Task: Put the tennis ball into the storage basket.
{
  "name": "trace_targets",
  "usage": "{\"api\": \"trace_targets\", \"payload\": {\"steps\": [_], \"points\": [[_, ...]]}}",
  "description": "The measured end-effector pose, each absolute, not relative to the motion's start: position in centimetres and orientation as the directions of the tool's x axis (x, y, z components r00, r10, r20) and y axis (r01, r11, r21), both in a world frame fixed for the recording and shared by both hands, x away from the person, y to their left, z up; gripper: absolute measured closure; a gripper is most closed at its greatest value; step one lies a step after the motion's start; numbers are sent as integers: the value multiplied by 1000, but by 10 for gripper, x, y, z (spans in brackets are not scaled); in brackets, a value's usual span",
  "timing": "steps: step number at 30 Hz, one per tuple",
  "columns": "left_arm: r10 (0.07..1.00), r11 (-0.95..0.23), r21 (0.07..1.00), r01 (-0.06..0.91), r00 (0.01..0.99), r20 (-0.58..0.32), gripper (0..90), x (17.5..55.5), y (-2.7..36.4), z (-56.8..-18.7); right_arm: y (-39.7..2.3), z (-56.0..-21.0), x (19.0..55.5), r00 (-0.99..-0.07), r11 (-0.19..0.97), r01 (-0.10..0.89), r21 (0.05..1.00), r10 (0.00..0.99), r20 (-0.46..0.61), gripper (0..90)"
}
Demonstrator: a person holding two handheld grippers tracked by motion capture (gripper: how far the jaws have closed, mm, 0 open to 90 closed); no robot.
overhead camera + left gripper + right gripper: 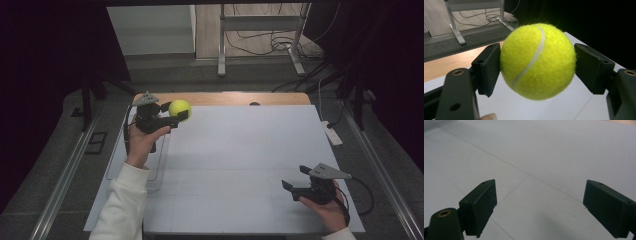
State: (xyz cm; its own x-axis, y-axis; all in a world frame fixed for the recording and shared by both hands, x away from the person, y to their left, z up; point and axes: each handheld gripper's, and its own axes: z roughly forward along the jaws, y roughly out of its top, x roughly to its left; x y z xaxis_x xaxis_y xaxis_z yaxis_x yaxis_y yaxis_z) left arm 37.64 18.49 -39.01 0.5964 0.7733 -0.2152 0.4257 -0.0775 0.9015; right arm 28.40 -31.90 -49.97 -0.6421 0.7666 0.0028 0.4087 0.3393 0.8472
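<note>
Between the fingers point(487, 68) of the left gripper point(172, 117) sits a yellow tennis ball point(537, 61), pressed by a black pad on either side at its widest part, its white seam curving across the face toward the camera. The ball hangs clear of the surface beneath it: in the left gripper view pale board shows under its lower curve, and in the high view it sits point(180, 109) just beyond the fingers, above the far left corner of the white worktop point(240, 165), near the strip of bare wood at the far edge. A thumb tip peeks in at the bottom of the left gripper view.

The right gripper point(292, 186) is well apart, at the near right of the worktop, its fingers point(480, 206) spread wide with nothing between them but bare white board scored by thin lines.

The step in hand looks like the carry: the ball is gripped and lifted, not yet set anywhere. The next move probably calls for holding the squeeze steady while the ball travels, since a round, fuzzy ball could roll out of flat pads, and for lowering it until it touches before the fingers part.
</note>
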Motion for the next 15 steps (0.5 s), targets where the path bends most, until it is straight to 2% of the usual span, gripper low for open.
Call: {"api": "trace_targets", "payload": {"steps": [15], "points": [[792,-57,900,432,568,-223,266,379,197,-391,-319,-500,284,-642,340,409,847,767,2,123]]}}
